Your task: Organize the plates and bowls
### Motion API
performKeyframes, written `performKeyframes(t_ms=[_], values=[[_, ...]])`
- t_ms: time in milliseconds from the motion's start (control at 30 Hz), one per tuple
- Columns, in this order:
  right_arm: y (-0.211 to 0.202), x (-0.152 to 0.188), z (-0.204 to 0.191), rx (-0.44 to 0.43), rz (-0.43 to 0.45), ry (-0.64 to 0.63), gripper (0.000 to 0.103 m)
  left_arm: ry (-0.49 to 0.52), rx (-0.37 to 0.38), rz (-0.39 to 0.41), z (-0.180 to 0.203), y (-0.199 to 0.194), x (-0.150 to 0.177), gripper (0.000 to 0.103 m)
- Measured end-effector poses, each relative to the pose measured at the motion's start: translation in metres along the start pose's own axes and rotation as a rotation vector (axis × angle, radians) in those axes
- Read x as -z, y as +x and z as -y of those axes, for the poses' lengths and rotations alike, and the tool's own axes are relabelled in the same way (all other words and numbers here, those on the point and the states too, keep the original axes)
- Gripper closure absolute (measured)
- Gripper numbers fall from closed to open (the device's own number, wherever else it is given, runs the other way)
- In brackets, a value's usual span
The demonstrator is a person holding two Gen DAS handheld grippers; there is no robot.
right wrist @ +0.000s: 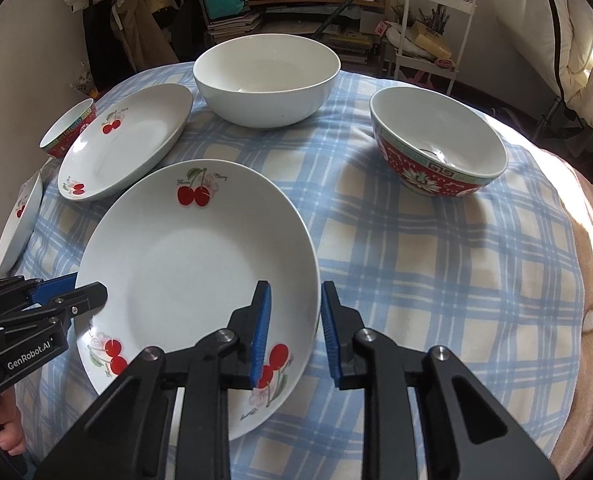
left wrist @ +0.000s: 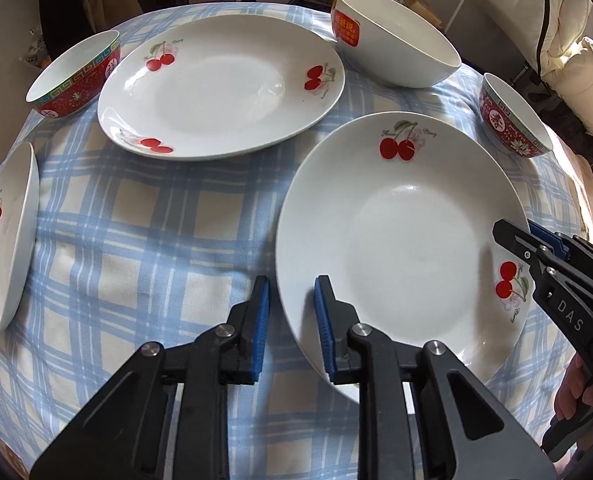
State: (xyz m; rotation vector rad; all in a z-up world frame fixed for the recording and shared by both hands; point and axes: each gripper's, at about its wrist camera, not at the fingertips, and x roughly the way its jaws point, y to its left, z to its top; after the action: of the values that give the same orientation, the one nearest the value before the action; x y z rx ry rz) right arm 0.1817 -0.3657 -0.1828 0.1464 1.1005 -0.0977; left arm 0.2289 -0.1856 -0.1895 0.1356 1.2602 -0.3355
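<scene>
1. Two grippers work one plate, both w/ jaws narrowly apart. Checked cloth (left wrist: pixel 136 240) covers the table.
2. Far L: cherry plate (left wrist: pixel 8 240) lies at the cloth's edge, untouched.
3. Back L: small red bowl (left wrist: pixel 76 76) stands upright, just beside the rear cherry plate (left wrist: pixel 220 88), which lies flat.
4. L gripper (left wrist: pixel 292 320): points steeply down and straddles the near-L rim of the front cherry plate (left wrist: pixel 400 240). Jaws stand a narrow gap apart. Outer blue pad (left wrist: pixel 261 320) is outside the rim w/ a strip of cloth showing between pad and plate. Inner pad is over the plate's slope, close to the edge. No clamp shows; the plate lies flat on the cloth.
5. Front cherry plate is nearest the cameras, approx. centre-front of the table, betw. the two grippers.
6. Back, R of the rear plate: big white bowl (left wrist: pixel 396 48), upright, w/ a red label on its side.
7. R of that: second red bowl (left wrist: pixel 512 120), upright, well apart from the front plate.
8. R gripper (right wrist: pixel 296 320): angled down over the same plate's near-R rim. Jaws are narrowly apart. Outer pad is just beside the plate's edge. Inner pad (right wrist: pixel 261 328) is over a cherry print, w/ white plate showing betw. the pads. Can't tell if either pad touches; no firm bite is visible.
9. A hand (left wrist: pixel 576 396) shows on the R gripper's handle.
</scene>
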Motion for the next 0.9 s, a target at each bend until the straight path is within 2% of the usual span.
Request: performKeyframes(t_ms=[100,300,500,600,900], values=[[0.004,0.000,0.003,-0.004,-0.014,0.008,0.085,-0.006,0.019,-0.005,-0.001,0.003,-0.004,0.085],[0.006,-0.001,0.004,-0.012,-0.022,0.013,0.085,-0.059,0.086,0.007,-0.015,0.004,-0.004,0.088],[0.006,-0.001,0.005,-0.010,-0.032,0.045,0.085,-0.002,0.097,0.006,-0.014,0.000,0.003,0.088],[0.005,-0.002,0.004,-0.012,-0.049,0.062,0.085,-0.010,0.118,0.006,-0.019,-0.003,0.008,0.089],[-0.004,0.011,-0.013,-0.019,-0.038,0.046,0.085,-0.024,0.089,0.010,-0.031,-0.014,0.023,0.089]])
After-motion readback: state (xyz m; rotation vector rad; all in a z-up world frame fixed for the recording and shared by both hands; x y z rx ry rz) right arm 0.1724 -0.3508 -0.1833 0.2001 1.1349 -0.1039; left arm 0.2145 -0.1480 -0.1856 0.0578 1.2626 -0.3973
